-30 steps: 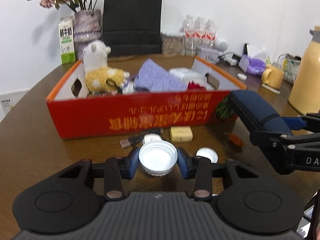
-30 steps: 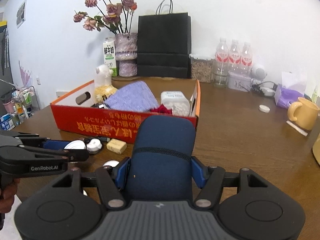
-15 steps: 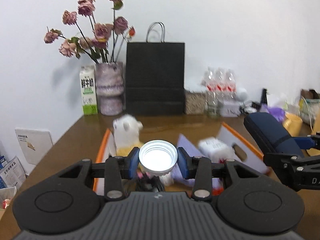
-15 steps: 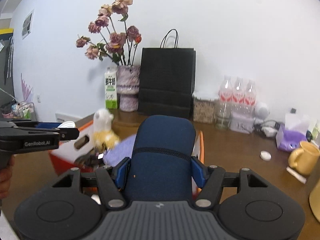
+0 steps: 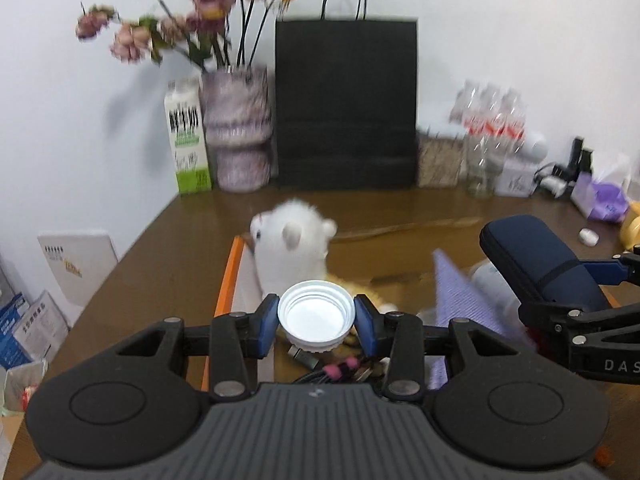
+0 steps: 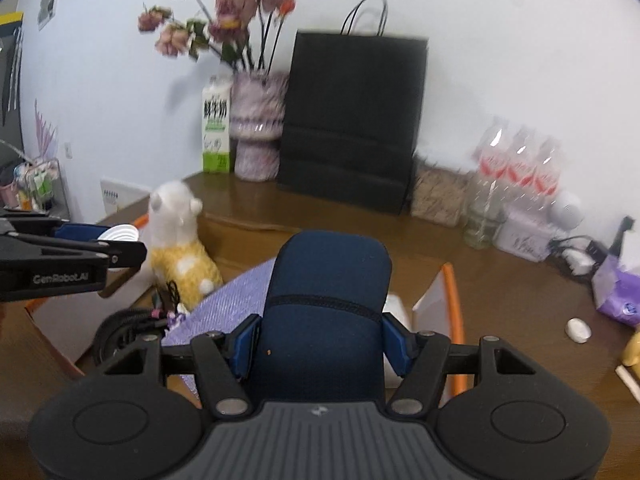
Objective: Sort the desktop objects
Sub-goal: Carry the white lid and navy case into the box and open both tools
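We see a brown wooden table (image 5: 172, 248) against a white wall, much of it blurred. Nearest us, our left gripper (image 5: 316, 318) has its fingers closed part-way on a white lid (image 5: 316, 316), open side facing the camera, held above the left end of the orange-rimmed box (image 5: 228, 280). Under it a dark cable with pink ties (image 5: 336, 370) is half hidden. At 3 o'clock our right gripper (image 6: 322, 338) clamps a navy case (image 6: 326, 304) over the box, covering most of the purple cloth (image 6: 236, 300) and a white item we cannot identify. At 12 o'clock the plush toy (image 5: 292, 244) stands in the box, smeared by motion. Farther back stand a milk carton (image 5: 186, 136), a vase of flowers (image 5: 238, 128), a black paper bag (image 5: 346, 104) and water bottles (image 5: 490, 128), their labels unreadable.
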### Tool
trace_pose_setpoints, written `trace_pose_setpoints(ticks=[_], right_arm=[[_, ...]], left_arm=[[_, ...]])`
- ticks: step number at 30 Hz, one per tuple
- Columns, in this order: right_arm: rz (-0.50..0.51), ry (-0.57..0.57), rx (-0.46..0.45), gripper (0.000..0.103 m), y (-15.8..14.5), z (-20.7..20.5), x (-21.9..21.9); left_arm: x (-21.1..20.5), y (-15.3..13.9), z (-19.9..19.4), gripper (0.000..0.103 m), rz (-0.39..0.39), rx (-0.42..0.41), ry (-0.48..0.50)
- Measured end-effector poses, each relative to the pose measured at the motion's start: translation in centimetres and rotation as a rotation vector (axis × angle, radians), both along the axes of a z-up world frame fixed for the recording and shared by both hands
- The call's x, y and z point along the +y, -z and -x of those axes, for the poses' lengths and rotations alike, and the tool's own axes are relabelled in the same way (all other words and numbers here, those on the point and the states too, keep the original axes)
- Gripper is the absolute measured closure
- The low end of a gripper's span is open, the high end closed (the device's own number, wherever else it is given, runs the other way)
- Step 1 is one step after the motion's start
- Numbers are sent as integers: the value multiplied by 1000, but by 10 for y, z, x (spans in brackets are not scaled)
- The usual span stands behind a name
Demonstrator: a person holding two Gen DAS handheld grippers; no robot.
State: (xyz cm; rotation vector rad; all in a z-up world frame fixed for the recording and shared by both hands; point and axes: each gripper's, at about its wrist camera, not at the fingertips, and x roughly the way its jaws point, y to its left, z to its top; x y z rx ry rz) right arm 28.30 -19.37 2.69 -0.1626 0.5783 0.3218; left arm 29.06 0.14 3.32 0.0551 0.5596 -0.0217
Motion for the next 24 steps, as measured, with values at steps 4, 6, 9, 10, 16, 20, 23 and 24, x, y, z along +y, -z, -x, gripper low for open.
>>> trace_pose_setpoints(ticks=[4, 6, 9, 10, 16, 20, 23, 24], right_arm=[[-22, -23, 71, 41, 16, -13, 7], [-24, -33, 85, 41, 23, -17, 9], [-18, -44, 92, 40, 30, -17, 13], [-14, -46, 92, 40, 31, -18, 15], [10, -47, 113, 35, 38, -21, 19], [14, -46, 86, 14, 31, -16, 19], [13, -34, 54, 10, 21, -8, 18], [8, -34, 49, 8, 17, -5, 17]], left_arm=[[4, 19, -13, 62, -16, 72, 14], [4, 28, -14, 62, -22, 97, 28], [3, 35, -15, 62, -46, 92, 29], [3, 35, -16, 62, -48, 92, 29], [0, 35, -15, 57, -63, 87, 38], [-3, 29, -12, 26, -88, 49, 27], [-5, 22, -6, 18, -105, 4, 21], [-4, 19, -4, 10, -99, -5, 20]])
